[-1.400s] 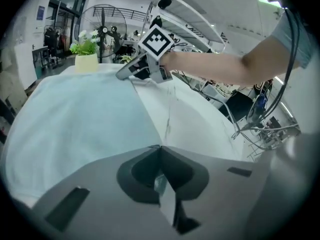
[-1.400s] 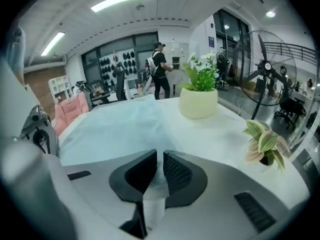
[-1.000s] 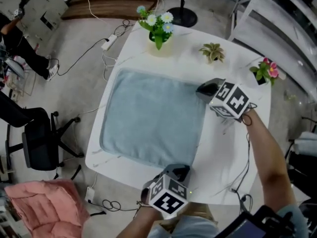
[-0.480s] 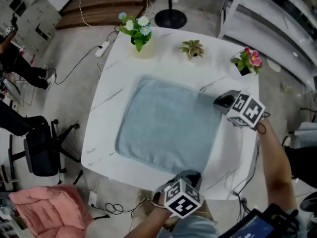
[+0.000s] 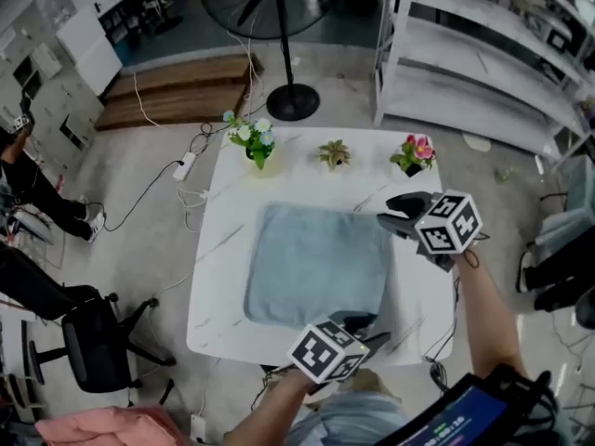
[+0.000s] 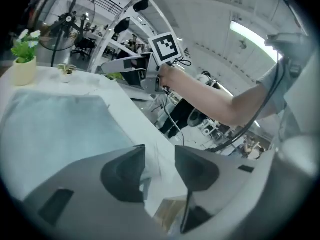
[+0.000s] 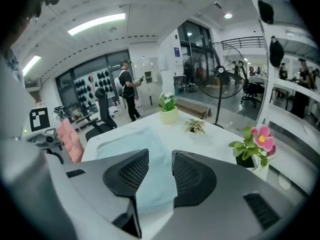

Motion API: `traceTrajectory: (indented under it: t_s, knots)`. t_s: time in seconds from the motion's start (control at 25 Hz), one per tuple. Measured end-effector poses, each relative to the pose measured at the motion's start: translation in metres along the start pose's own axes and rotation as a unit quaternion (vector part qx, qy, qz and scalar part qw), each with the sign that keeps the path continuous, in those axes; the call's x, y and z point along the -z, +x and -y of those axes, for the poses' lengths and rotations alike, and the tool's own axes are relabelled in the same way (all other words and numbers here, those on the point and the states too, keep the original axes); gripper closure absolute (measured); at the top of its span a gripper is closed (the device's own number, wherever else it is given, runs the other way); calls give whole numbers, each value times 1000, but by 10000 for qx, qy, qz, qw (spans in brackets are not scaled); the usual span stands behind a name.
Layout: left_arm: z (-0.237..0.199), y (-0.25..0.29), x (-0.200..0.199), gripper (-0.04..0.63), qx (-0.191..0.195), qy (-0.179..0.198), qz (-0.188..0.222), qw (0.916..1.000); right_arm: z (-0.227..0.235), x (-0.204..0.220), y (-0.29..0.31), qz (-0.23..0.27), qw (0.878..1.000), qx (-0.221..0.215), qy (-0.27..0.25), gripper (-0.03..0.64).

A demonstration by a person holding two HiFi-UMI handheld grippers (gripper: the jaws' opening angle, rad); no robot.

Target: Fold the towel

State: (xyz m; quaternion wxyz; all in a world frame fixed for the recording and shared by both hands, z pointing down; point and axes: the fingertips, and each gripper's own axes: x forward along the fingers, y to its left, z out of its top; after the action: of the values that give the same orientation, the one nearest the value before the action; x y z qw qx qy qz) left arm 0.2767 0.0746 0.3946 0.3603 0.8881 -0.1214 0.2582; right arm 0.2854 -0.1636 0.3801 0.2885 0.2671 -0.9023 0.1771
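towel point(image 5: 316, 266) lies flat mid surface point(image 5: 218, 277), closer to its right edge. Left hand-held gripper point(image 5: 361, 323) hangs above the near edge, by the towel's near right corner. Its jaws have just been opening: released, nothing between them. Right hand-held gripper point(image 5: 395, 216) hangs above the towel's far right corner, jaws likewise just been opening, narrow gap, empty. Three plants point(image 5: 333, 154) line the far edge.

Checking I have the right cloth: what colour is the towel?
The towel is plain pale blue-grey, clearest in the head view.
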Motion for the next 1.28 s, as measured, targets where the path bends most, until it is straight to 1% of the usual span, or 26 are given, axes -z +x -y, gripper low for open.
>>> traceTrajectory:
  t_s: [0.04, 0.12, 0.2, 0.32, 0.4, 0.48, 0.52, 0.56, 0.6, 0.68, 0.72, 0.76, 0.8, 0.84, 0.92, 0.96, 1.0, 1.08, 1.16, 1.2, 1.28]
  knots:
    - [7, -3, 5, 398, 205, 165, -154, 9995, 0, 3, -8, -7, 9996, 248, 97, 456]
    - [19, -8, 26, 393, 588, 429, -490, 9961, -1, 15, -24, -44, 9964, 769, 341, 456]
    - [25, -13, 49, 393, 911, 485, -724, 9920, -4, 30, -32, -79, 9908, 1207, 611, 456]
    - [26, -29, 76, 393, 1321, 477, -828, 9866, -25, 71, -46, -258, 9783, 1765, 1054, 456]
    - [19, -48, 87, 394, 1483, 523, -819, 9842, -59, 99, -50, -359, 9721, 1953, 1251, 466]
    - [1, -69, 89, 396, 1397, 569, -676, 9862, -100, 115, -40, -245, 9724, 1889, 1349, 472]
    - [-12, -79, 88, 396, 1266, 588, -567, 9886, -120, 121, -30, -158, 9734, 1799, 1410, 494]
    - [-28, -90, 87, 397, 1100, 600, -459, 9911, -139, 130, -18, -129, 9744, 1693, 1476, 498]
    - [-45, -102, 87, 397, 915, 598, -374, 9933, -156, 142, -8, -192, 9748, 1617, 1522, 499]
    - [-84, -125, 96, 397, 498, 493, -336, 9970, -183, 170, 6, -514, 9733, 1643, 1521, 508]
    - [-106, -134, 105, 396, 260, 360, -382, 9983, -191, 184, 9, -658, 9713, 1700, 1526, 532]
    - [-128, -141, 116, 396, 30, 179, -447, 9988, -196, 195, 9, -711, 9695, 1750, 1563, 537]
    - [-145, -144, 126, 396, -144, -16, -512, 9986, -197, 201, 8, -672, 9683, 1777, 1621, 544]
    - [-156, -146, 136, 396, -224, -195, -557, 9980, -197, 205, 7, -616, 9679, 1766, 1676, 551]
    - [-160, -148, 145, 400, -162, -422, -547, 9975, -194, 203, 6, -617, 9687, 1708, 1692, 549]
    - [-156, -149, 144, 400, -92, -443, -499, 9977, -190, 196, 2, -574, 9684, 1733, 1699, 541]
    - [-150, -151, 138, 400, -29, -417, -407, 9983, -183, 183, -5, -417, 9665, 1808, 1773, 538]
    - [-142, -156, 117, 400, 59, -382, -90, 9992, -159, 154, -26, 66, 9564, 2005, 2121, 519]
    - [-143, -159, 94, 401, 64, -445, 226, 9987, -130, 137, -41, 324, 9434, 2167, 2490, 484]
    - [-147, -159, 86, 402, 19, -490, 320, 9983, -118, 137, -43, 309, 9382, 2223, 2636, 474]
    - [-158, -160, 77, 405, -115, -588, 401, 9974, -102, 148, -40, 103, 9304, 2231, 2908, 455]
